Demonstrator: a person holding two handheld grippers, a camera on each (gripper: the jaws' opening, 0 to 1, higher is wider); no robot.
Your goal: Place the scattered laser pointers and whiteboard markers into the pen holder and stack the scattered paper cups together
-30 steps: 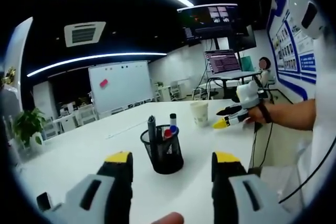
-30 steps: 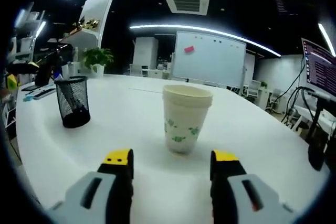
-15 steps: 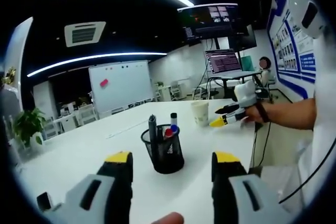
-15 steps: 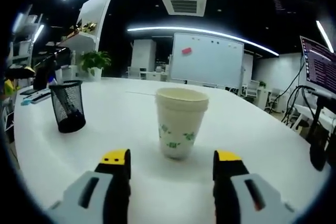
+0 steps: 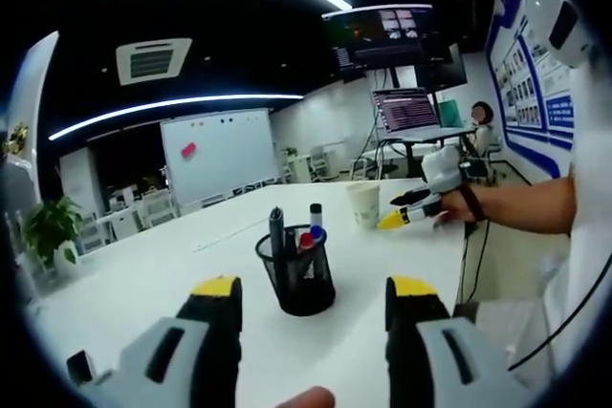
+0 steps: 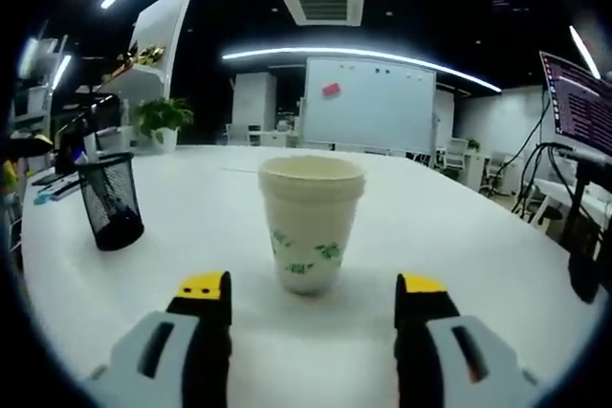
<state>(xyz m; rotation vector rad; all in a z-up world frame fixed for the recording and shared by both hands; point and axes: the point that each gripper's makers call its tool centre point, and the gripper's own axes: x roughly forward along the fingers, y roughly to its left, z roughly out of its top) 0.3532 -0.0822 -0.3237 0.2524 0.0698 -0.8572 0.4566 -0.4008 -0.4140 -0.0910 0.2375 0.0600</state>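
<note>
Right claw [image 6: 313,291], lower centre of right gripper view: jaws spread wide, holding nothing, not touching anything. Vs. 1 s ago the paper cup [image 6: 310,223] sits larger and more centred betw. the yellow tips, so the claw has closed in and looks lined up for a grab. Cup stands upright on the white desk [image 6: 478,255]. Mesh pen holder [image 6: 110,200] at mid-left, well apart from cup.

Left claw [image 5: 313,291], lower centre of left gripper view: also wide open, empty, unchanged. Pen holder just beyond, w/ markers [image 5: 313,228] already inside. Right claw appears at mid-right, near the cup.
</note>
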